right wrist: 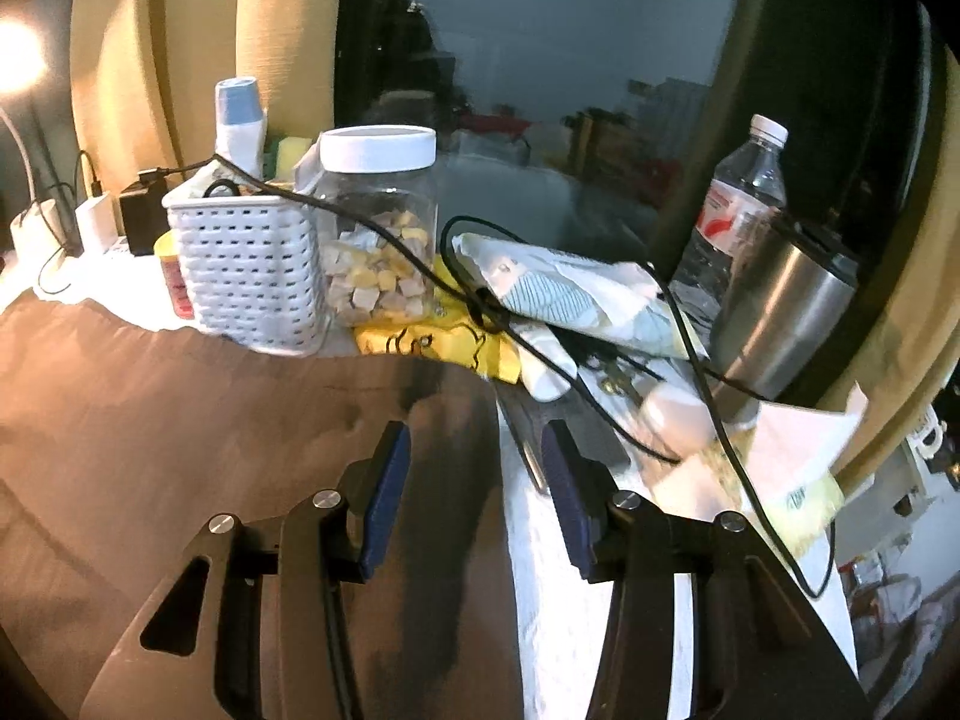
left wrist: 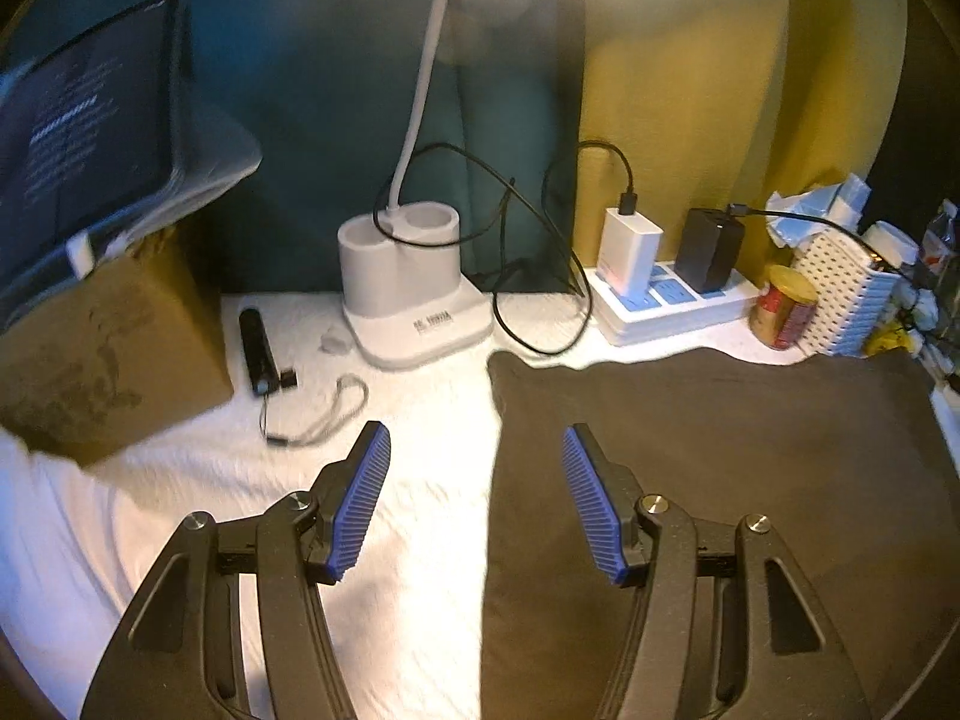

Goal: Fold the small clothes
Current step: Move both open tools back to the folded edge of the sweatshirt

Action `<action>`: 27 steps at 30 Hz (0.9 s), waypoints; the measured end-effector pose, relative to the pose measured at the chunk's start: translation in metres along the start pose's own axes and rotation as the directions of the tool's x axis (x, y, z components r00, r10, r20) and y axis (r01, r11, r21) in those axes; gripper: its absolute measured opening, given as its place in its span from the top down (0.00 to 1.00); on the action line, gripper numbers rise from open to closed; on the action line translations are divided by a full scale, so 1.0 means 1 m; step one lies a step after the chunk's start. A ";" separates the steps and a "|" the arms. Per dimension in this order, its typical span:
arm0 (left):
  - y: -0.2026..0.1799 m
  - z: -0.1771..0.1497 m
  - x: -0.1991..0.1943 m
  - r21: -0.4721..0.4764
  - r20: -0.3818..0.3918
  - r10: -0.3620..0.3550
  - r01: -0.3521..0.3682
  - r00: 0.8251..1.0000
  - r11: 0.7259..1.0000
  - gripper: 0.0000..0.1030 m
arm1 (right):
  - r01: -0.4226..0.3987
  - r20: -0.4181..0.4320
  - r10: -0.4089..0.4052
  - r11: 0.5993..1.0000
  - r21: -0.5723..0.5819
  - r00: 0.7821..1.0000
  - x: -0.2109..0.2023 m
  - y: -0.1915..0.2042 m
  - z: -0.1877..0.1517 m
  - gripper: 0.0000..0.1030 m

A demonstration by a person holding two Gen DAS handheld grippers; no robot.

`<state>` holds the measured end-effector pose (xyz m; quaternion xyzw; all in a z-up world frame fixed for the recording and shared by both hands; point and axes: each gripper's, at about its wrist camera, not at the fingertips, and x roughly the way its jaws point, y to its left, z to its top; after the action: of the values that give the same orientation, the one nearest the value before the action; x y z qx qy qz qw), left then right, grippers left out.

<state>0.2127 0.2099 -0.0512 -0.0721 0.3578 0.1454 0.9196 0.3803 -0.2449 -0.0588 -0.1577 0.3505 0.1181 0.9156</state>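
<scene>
Evidently both grippers, left gripper (left wrist: pixel 477 450) and right gripper (right wrist: pixel 474 450), hang with fingers spread and empty over opposite edges of the dark cloth (left wrist: pixel 720 450), flat on the surface for folding.

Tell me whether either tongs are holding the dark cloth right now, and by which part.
Nothing is held. The left tongs and right tongs are open above the dark cloth.

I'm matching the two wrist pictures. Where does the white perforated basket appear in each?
Left wrist: white perforated basket at the far right edge, behind the dark cloth.
Right wrist: left of centre, beside the clear jar.
Shared landmark: the black charger, plugged in left of the basket in both.
</scene>
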 end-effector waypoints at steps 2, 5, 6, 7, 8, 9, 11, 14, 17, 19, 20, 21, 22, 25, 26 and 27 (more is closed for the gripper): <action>0.001 -0.007 -0.007 -0.006 -0.003 -0.008 0.008 1.000 1.000 0.42 | -0.003 -0.004 0.003 1.000 0.013 1.000 -0.008 0.000 -0.007 0.53; 0.002 -0.015 -0.017 -0.010 -0.008 -0.023 0.023 1.000 1.000 0.42 | -0.009 -0.012 0.010 1.000 0.028 1.000 -0.017 -0.001 -0.017 0.53; 0.002 -0.019 -0.020 -0.011 -0.010 -0.027 0.027 1.000 1.000 0.42 | -0.011 -0.016 0.012 0.999 0.031 1.000 -0.021 -0.001 -0.022 0.53; 0.003 -0.022 -0.023 -0.012 -0.011 -0.029 0.029 1.000 1.000 0.42 | -0.013 -0.019 0.013 0.999 0.034 1.000 -0.024 -0.001 -0.024 0.53; 0.004 -0.026 -0.027 -0.014 -0.013 -0.033 0.033 0.999 0.999 0.42 | -0.016 -0.022 0.017 0.999 0.039 1.000 -0.028 -0.001 -0.028 0.53; 0.005 -0.030 -0.029 -0.016 -0.015 -0.035 0.035 0.999 0.999 0.42 | -0.022 -0.024 0.023 0.999 0.045 0.999 -0.033 -0.002 -0.032 0.53; 0.007 -0.037 -0.035 -0.027 -0.019 -0.038 0.037 0.999 0.999 0.33 | -0.029 -0.027 0.030 0.998 0.051 0.999 -0.041 -0.002 -0.038 0.53; 0.010 -0.047 -0.044 -0.047 -0.022 -0.045 0.044 0.999 0.998 0.30 | -0.033 -0.030 0.035 0.998 0.058 0.999 -0.052 -0.003 -0.048 0.53; 0.011 -0.056 -0.051 -0.050 -0.027 -0.046 0.045 0.999 0.998 0.30 | -0.033 -0.034 0.035 0.997 0.066 0.999 -0.061 -0.006 -0.058 0.53; 0.010 -0.063 -0.055 -0.052 -0.033 -0.050 0.049 0.998 0.997 0.30 | -0.035 -0.039 0.038 0.997 0.074 0.999 -0.067 -0.007 -0.065 0.53; 0.009 -0.067 -0.057 -0.052 -0.037 -0.054 0.052 0.998 0.997 0.30 | -0.037 -0.042 0.041 0.996 0.078 0.998 -0.069 -0.008 -0.068 0.53; 0.009 -0.071 -0.059 -0.052 -0.040 -0.056 0.054 0.998 0.997 0.30 | -0.040 -0.046 0.044 0.996 0.081 0.998 -0.071 -0.008 -0.072 0.53; 0.008 -0.075 -0.060 -0.053 -0.044 -0.058 0.056 0.997 0.997 0.30 | -0.043 -0.047 0.047 0.996 0.084 0.998 -0.074 -0.009 -0.074 0.53; 0.008 -0.087 -0.062 -0.059 -0.059 -0.062 0.058 0.996 0.997 0.30 | -0.046 -0.051 0.051 0.995 0.093 0.997 -0.082 -0.011 -0.085 0.53; 0.007 -0.091 -0.063 -0.060 -0.065 -0.064 0.060 0.996 0.996 0.30 | -0.045 -0.052 0.050 0.994 0.096 0.997 -0.084 -0.012 -0.088 0.53; 0.007 -0.095 -0.064 -0.060 -0.069 -0.065 0.061 0.995 0.996 0.30 | -0.044 -0.054 0.050 0.994 0.101 0.997 -0.087 -0.013 -0.091 0.53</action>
<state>0.1050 0.1801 -0.0769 -0.1150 0.3835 0.1238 0.9080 0.2662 -0.3000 -0.0616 -0.1066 0.3853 0.1173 0.9091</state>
